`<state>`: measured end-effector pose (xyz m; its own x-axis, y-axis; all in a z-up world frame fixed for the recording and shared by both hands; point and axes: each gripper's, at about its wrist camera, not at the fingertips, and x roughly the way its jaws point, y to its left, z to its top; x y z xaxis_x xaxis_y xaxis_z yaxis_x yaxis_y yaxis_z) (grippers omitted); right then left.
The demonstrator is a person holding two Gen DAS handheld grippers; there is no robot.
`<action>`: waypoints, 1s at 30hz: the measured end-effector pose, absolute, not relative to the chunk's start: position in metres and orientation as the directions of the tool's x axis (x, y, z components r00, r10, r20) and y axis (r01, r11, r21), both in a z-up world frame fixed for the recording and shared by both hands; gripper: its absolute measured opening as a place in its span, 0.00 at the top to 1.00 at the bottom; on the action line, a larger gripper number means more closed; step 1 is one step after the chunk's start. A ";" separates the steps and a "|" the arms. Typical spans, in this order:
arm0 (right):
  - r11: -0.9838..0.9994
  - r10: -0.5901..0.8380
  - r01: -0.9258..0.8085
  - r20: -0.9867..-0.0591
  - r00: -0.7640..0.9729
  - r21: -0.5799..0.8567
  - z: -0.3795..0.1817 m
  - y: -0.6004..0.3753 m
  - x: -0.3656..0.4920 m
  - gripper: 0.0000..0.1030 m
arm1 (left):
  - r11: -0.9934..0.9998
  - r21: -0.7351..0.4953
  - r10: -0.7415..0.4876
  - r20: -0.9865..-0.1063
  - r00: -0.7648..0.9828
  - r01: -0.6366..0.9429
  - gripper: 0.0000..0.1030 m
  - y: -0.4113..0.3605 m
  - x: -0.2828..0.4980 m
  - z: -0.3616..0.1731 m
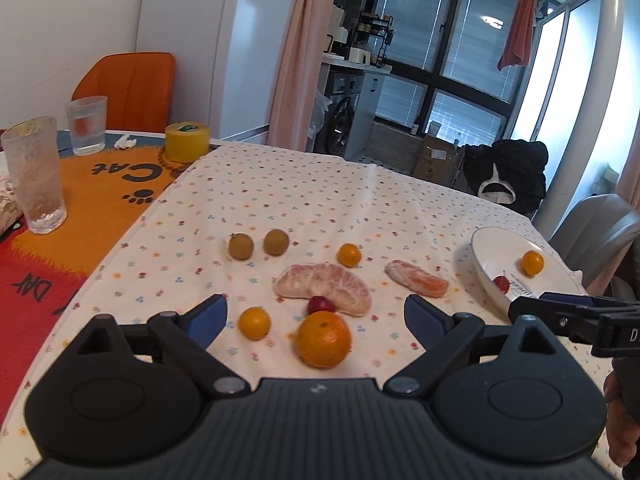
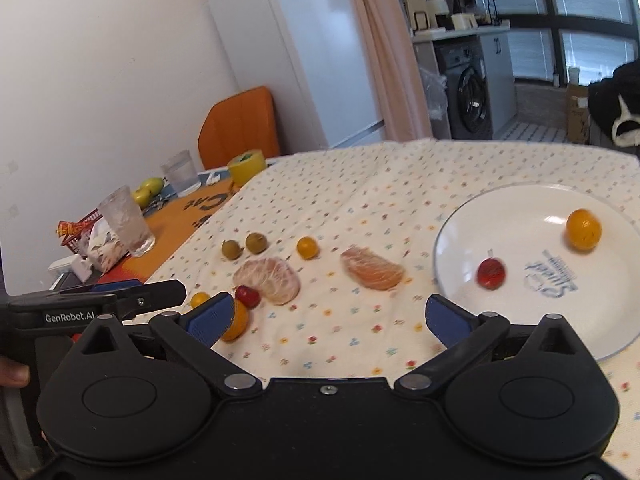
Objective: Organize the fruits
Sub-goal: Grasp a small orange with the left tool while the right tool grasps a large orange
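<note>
Both the left gripper [image 1: 316, 312] and right gripper [image 2: 328, 316] hover with jaws apart, holding nothing. An orange [image 1: 323, 339] lies near on the surface [image 1: 280, 200]. The plate [image 2: 500, 216], at the right, holds a kumquat [image 2: 583, 229] and a cherry [image 2: 491, 273].

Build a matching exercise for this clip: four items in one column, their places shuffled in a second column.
Items:
1. red fruit
2. yellow tape roll
3. large orange
4. two brownish-green fruits

Places:
A. between the left gripper's open fingers
B. on the white plate
C. side by side on the floral cloth
D. at the cloth's far corner, by the orange mat

Pairs: 1-B, 2-D, 3-A, 4-C
</note>
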<state>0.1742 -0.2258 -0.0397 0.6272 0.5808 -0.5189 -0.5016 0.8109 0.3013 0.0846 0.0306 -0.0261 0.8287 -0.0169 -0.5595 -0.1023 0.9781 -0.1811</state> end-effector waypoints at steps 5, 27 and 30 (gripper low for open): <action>0.806 0.582 -0.525 -0.531 0.616 0.275 -0.044 -0.209 0.176 0.00 | 0.976 -0.177 0.005 -0.565 0.825 -0.128 0.09 0.047 0.082 -0.036; 0.729 0.630 -0.638 -0.608 0.483 0.249 -0.056 -0.133 0.185 0.27 | 0.967 -0.213 -0.010 -0.580 0.815 -0.140 0.45 0.079 0.085 -0.061; 0.720 0.638 -0.639 -0.621 0.455 0.271 -0.060 -0.123 0.191 0.33 | 0.966 -0.214 -0.006 -0.586 0.810 -0.147 0.47 0.082 0.087 -0.064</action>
<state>0.1908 -0.1227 -0.0597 0.4553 0.6382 -0.6208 -0.6390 0.7198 0.2713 0.0865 0.0819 -0.0645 0.8102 -0.0063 -0.5862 -0.1475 0.9656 -0.2142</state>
